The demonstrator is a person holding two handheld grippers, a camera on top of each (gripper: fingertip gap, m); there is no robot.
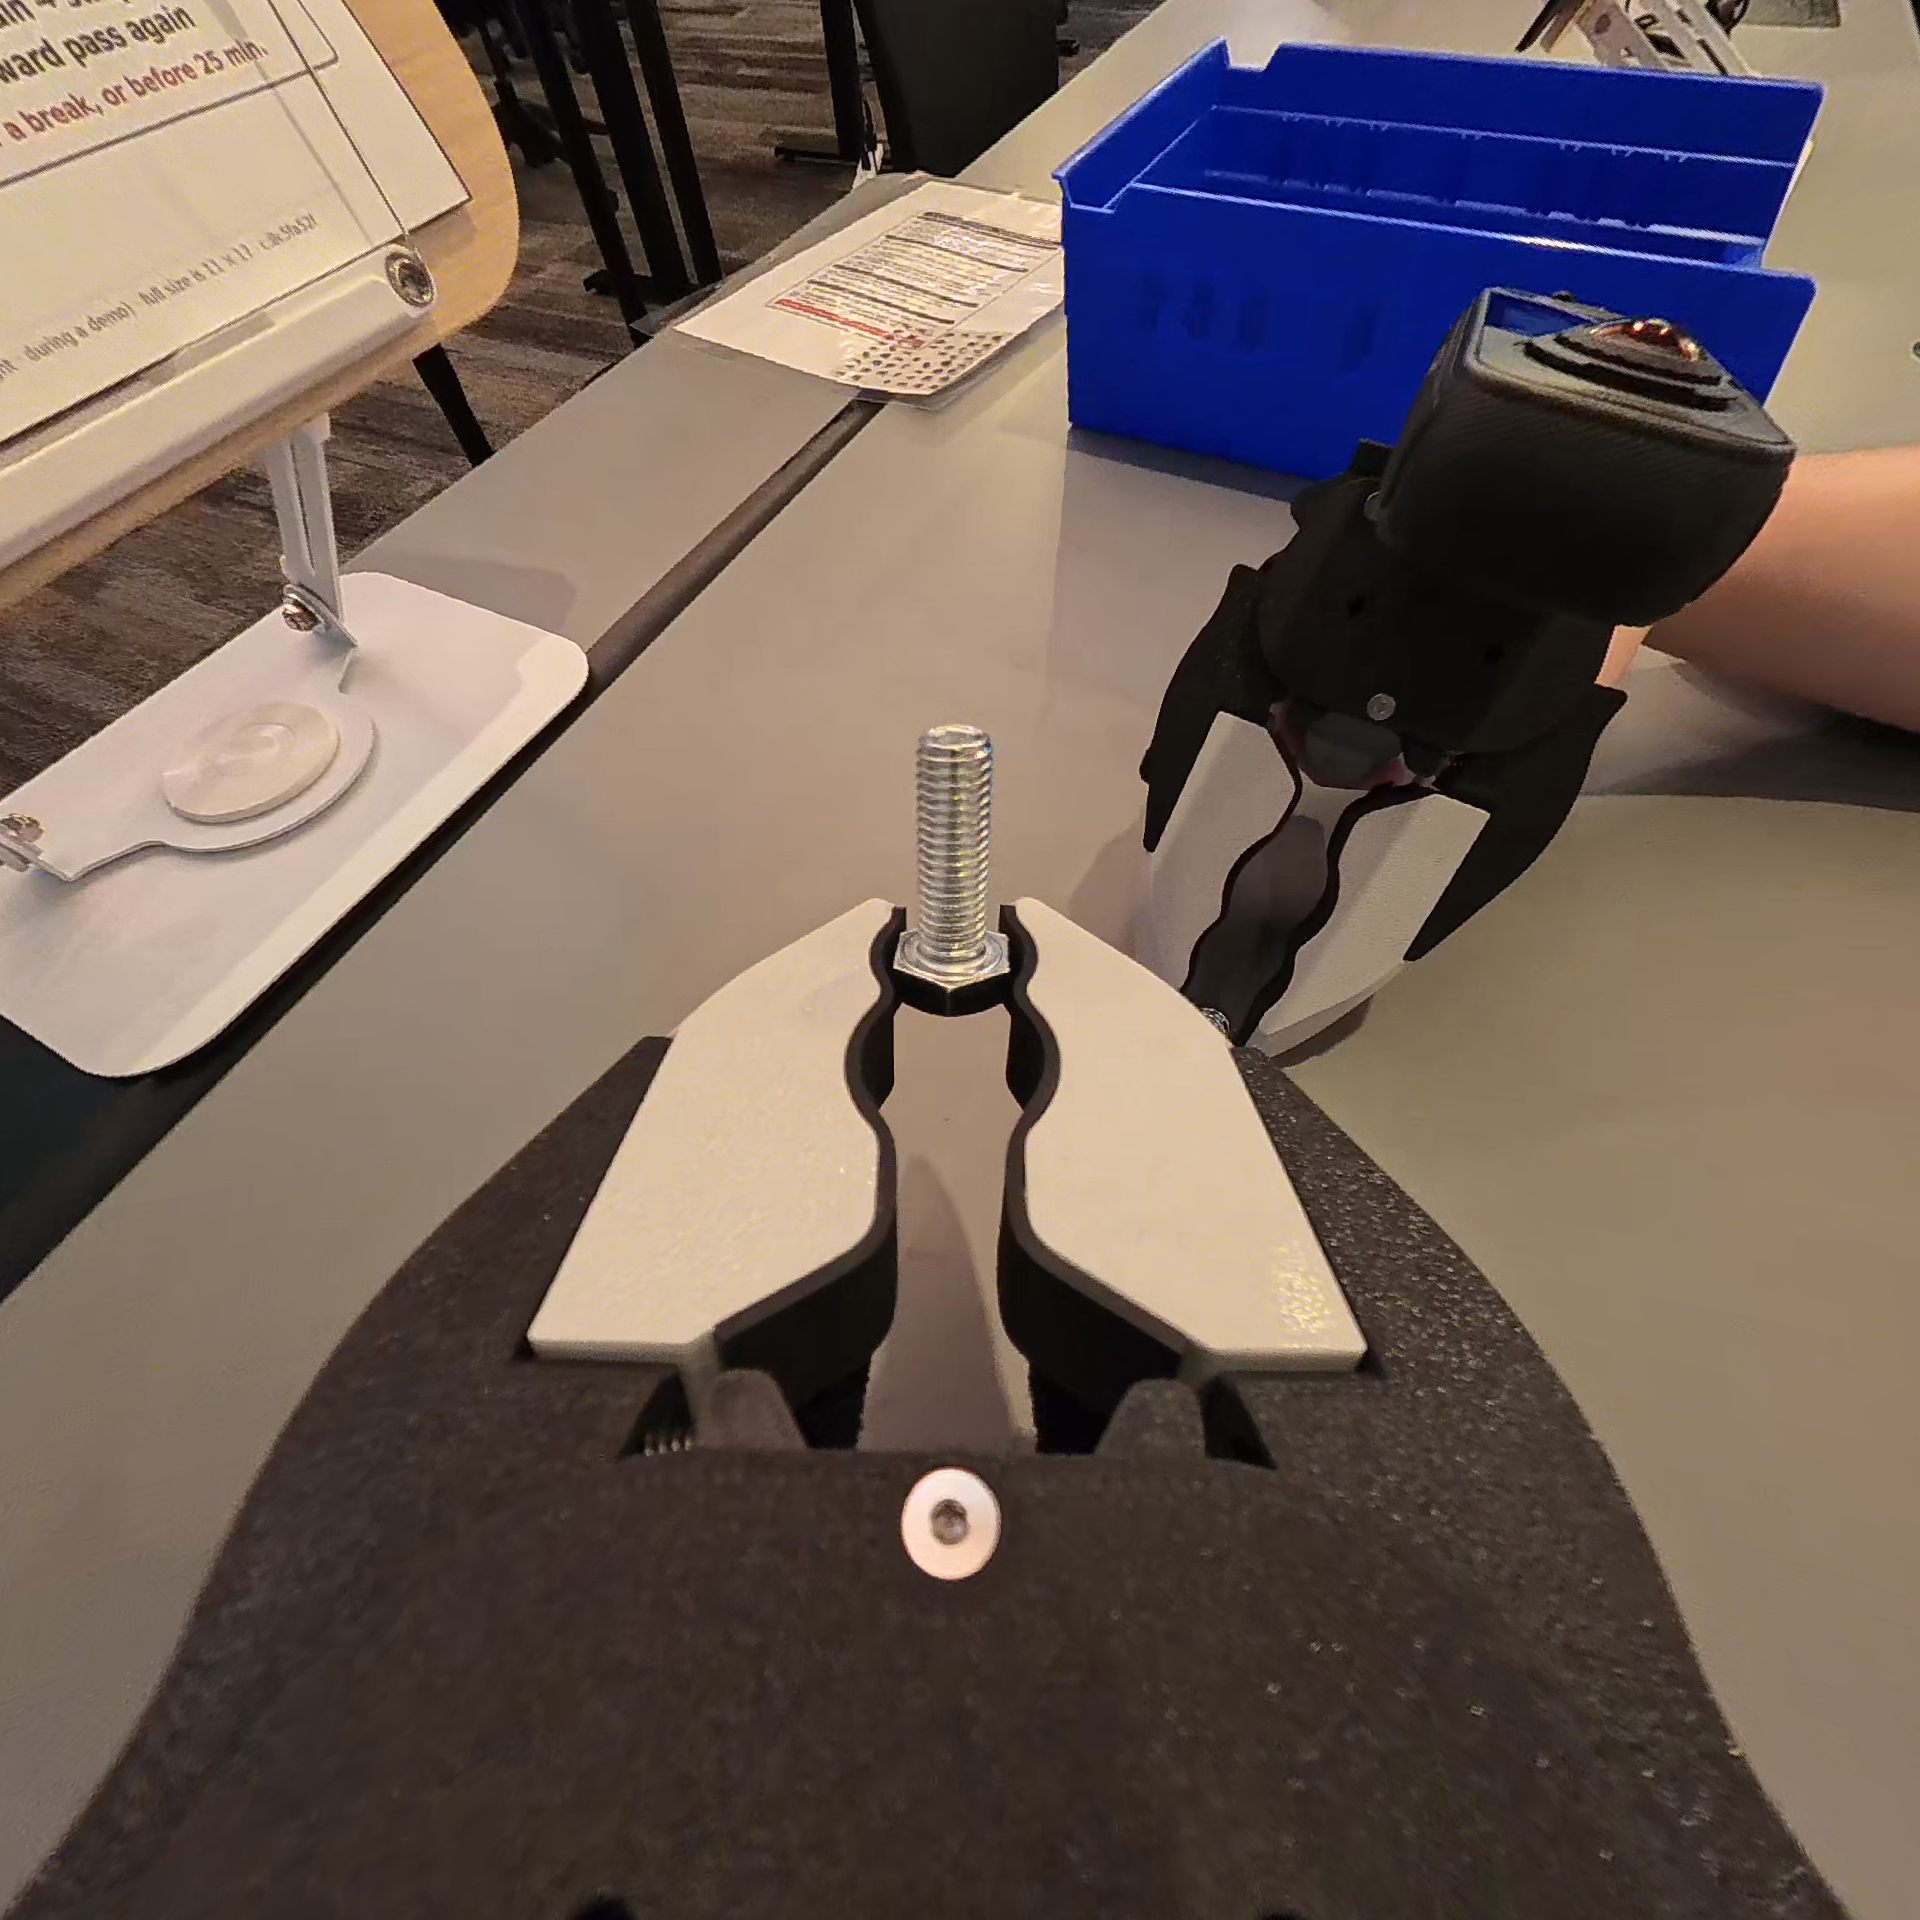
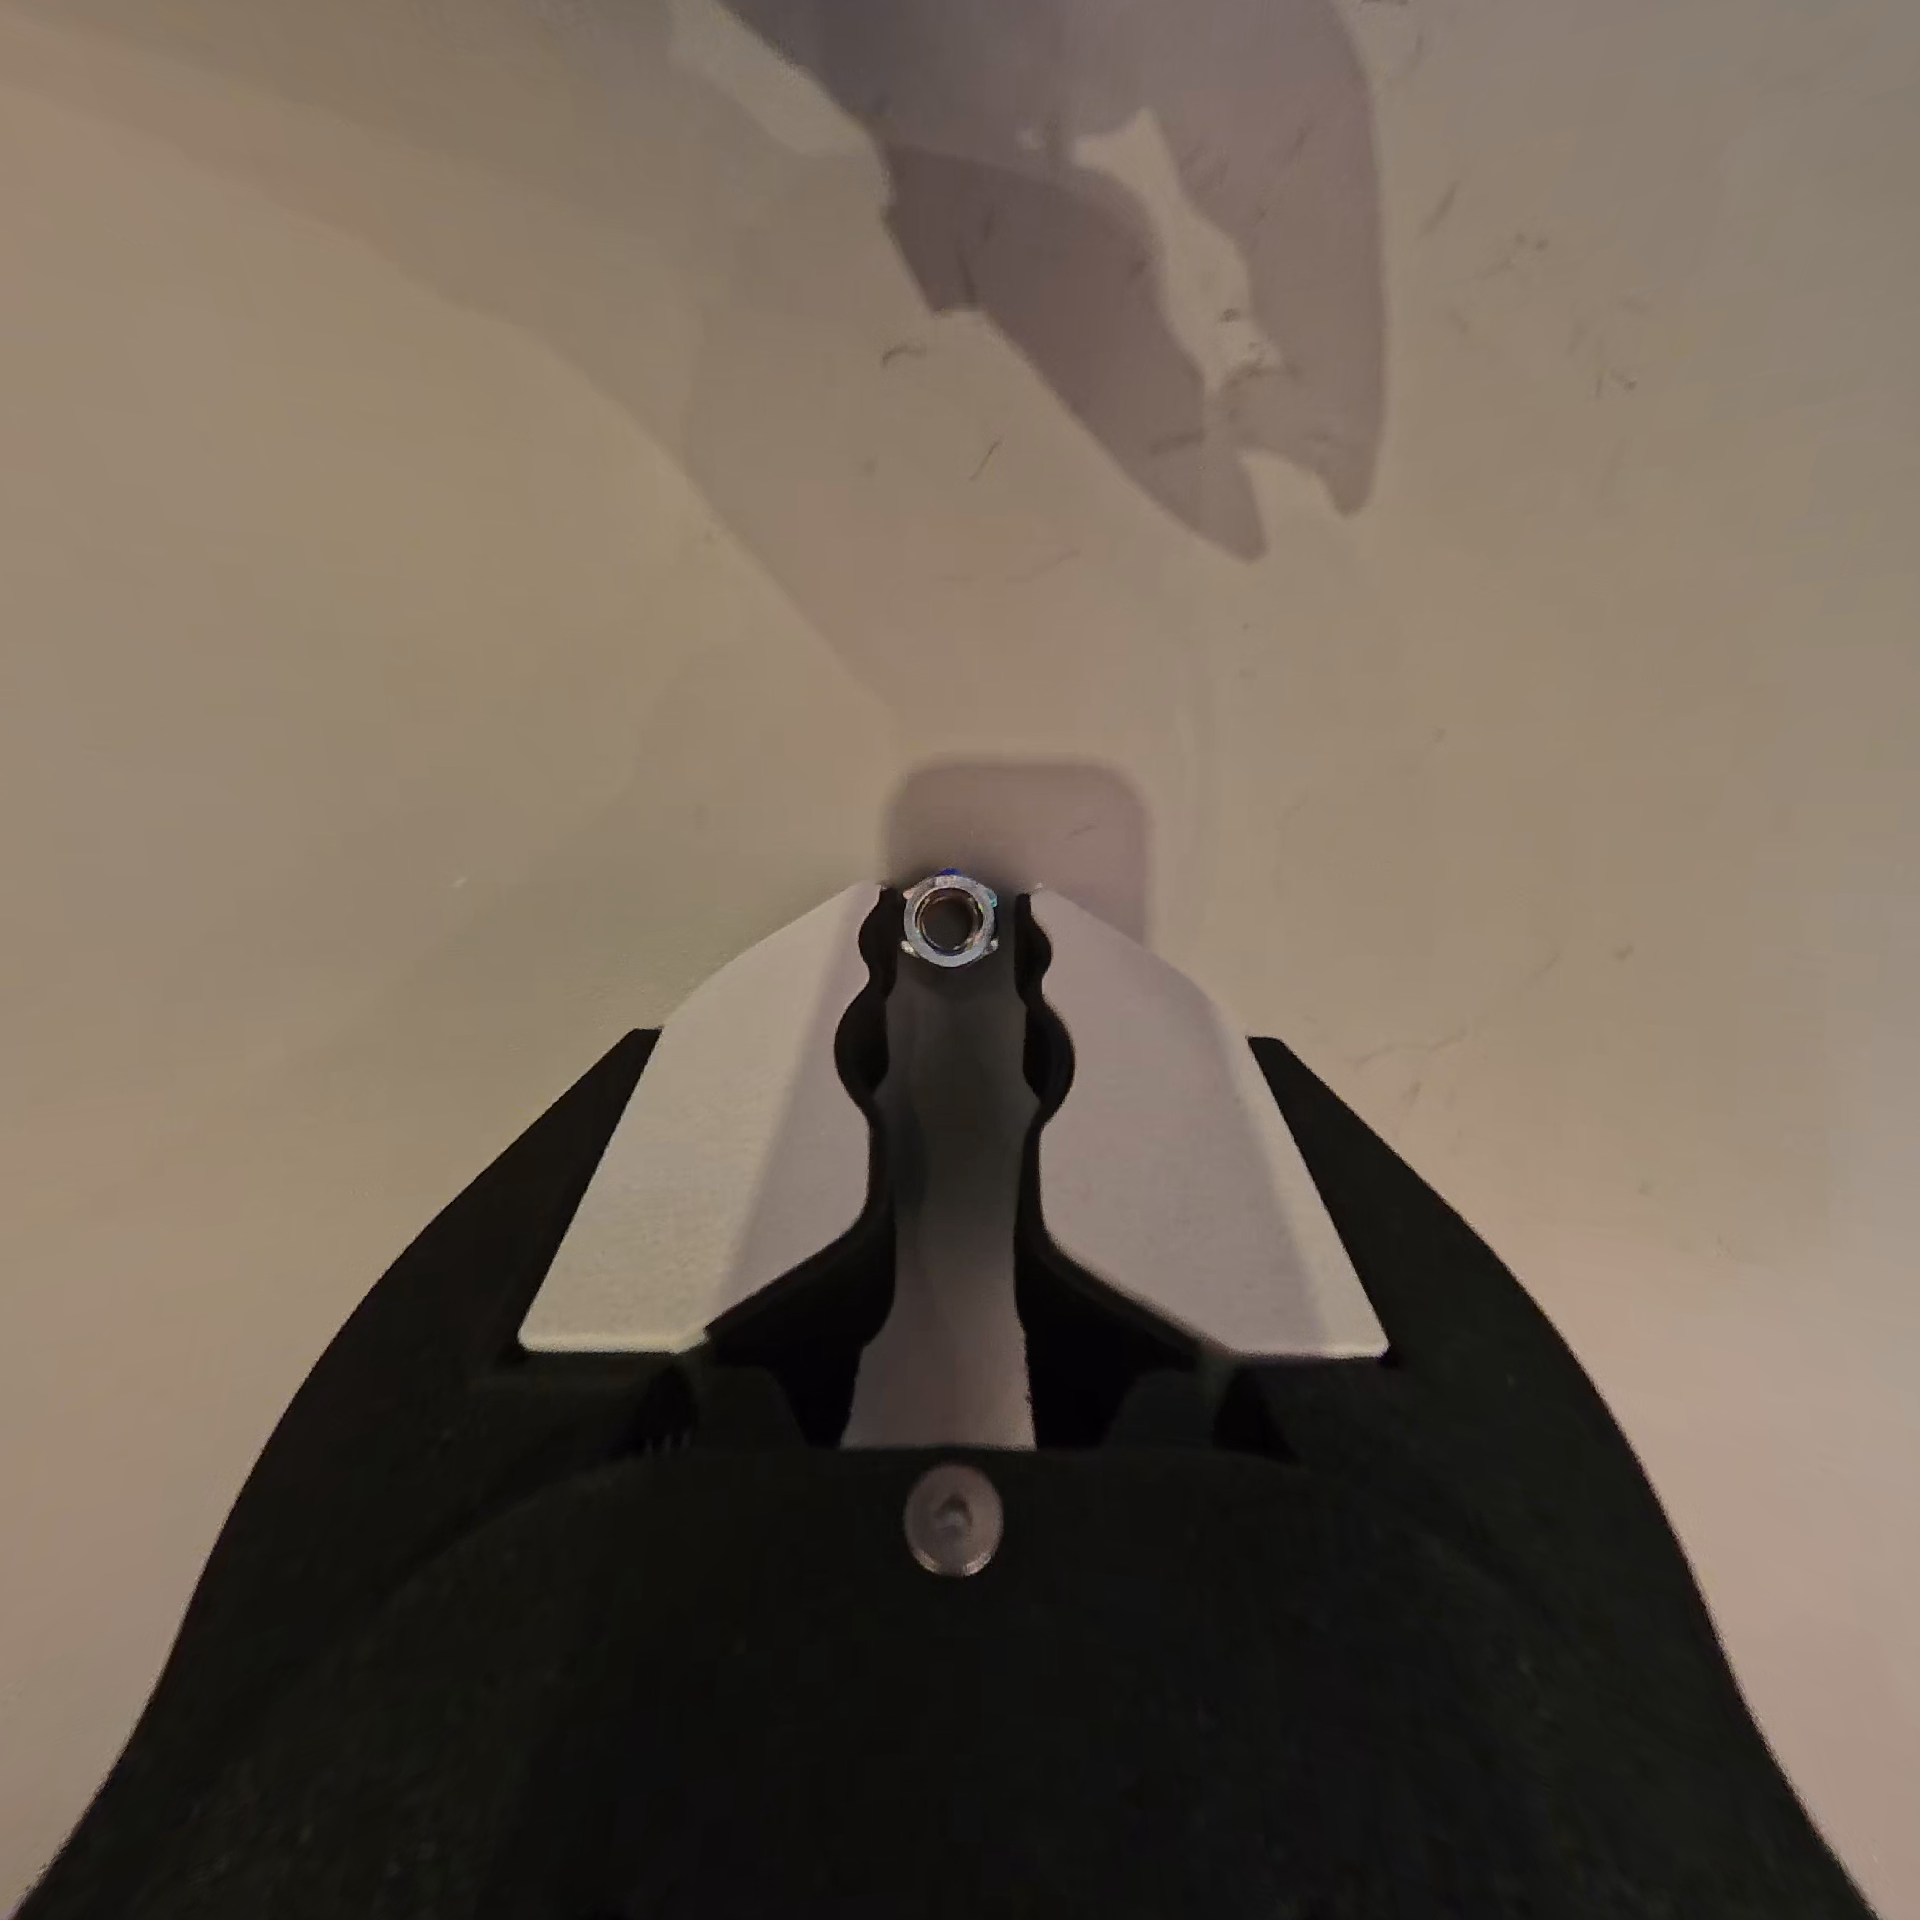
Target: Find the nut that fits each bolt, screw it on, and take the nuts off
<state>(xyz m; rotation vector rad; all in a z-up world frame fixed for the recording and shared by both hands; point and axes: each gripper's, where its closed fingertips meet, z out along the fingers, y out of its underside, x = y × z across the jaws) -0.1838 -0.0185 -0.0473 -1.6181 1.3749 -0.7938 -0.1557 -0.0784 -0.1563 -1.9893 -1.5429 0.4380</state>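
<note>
My left gripper (image 1: 951, 961) is shut on the hex head of a silver bolt (image 1: 953, 831), which stands upright with its thread pointing up. My right gripper (image 2: 951, 925) points straight down at the table and is shut on a small silver nut (image 2: 948, 923), held at its tips close to the surface. In the left wrist view the right gripper (image 1: 1231, 1023) shows to the right of the bolt, tips down on the grey table (image 1: 727, 727), with a little silver metal just visible at them.
A blue plastic bin (image 1: 1434, 249) stands at the back right. A laminated sheet (image 1: 894, 301) lies at the table's far edge. A white sign stand (image 1: 260, 790) sits at the left. A person's forearm (image 1: 1829, 582) reaches in from the right. My hands' fingertips stand some 12 cm from each other.
</note>
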